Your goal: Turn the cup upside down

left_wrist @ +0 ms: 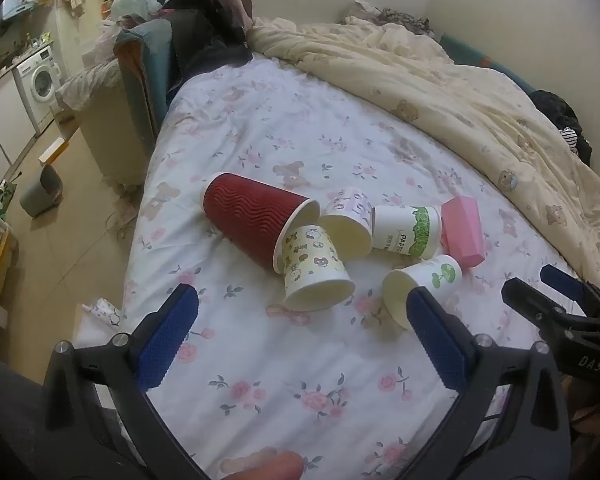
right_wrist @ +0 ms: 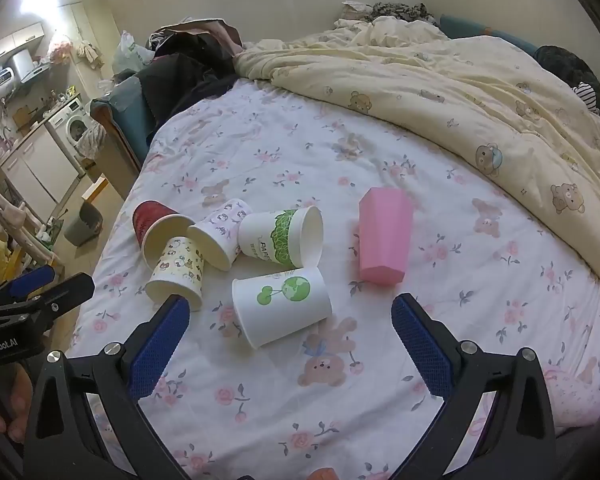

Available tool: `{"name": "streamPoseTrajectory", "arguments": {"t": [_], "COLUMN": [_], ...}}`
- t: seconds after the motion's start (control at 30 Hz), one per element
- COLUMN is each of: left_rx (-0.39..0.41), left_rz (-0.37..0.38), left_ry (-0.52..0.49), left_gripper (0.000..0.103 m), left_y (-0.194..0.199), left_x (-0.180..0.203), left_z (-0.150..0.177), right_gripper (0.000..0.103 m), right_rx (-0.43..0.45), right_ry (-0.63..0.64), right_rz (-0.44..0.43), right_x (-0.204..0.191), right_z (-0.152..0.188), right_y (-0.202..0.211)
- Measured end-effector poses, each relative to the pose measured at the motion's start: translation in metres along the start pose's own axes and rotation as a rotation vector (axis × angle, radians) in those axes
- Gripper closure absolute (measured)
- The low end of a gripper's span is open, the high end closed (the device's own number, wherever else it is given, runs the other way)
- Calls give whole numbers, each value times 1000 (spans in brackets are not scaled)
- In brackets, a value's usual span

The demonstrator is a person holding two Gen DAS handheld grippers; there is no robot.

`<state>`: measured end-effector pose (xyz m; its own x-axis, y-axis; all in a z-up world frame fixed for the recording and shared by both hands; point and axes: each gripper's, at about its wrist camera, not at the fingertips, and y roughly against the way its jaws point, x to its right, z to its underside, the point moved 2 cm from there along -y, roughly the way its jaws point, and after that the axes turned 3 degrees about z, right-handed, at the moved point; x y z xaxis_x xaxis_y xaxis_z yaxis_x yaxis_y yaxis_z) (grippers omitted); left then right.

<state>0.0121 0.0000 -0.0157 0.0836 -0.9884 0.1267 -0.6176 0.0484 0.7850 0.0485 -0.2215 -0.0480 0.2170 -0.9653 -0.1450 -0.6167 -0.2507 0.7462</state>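
While both my claws hover over the flowered bedsheet (right_wrist: 300,152), my left gripper (left_wrist: 300,332) is spread wide with nothing between its blue pads, and my right gripper (right_wrist: 290,336) gapes just as wide and just as empty. Six cups lie tipped on their sides ahead: the red ripple cup (left_wrist: 252,220) far left, the yellow cartoon cup (left_wrist: 312,264) touching its rim, the lilac cup (left_wrist: 348,220), the leaf-print cup (right_wrist: 280,238), the white tree-print cup (right_wrist: 284,304) nearest my right claw, and the pink cup (right_wrist: 384,240) apart on the right, near the cream duvet (right_wrist: 460,92).
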Motion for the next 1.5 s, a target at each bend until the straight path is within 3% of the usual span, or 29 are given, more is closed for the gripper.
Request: {"name": "streamPoseTrajectory", "arguments": {"t": [1.5], "left_rx": [-3], "left_rz": [11], "left_ry": [9], "left_gripper": [0], "left_y": [0], "left_x": [-4], "left_z": [1], "right_gripper": [0], "right_rx": [-6], "right_ry": [2], "right_rz": [3], "right_x": [-1], "right_z": [0], "right_y": [1]}}
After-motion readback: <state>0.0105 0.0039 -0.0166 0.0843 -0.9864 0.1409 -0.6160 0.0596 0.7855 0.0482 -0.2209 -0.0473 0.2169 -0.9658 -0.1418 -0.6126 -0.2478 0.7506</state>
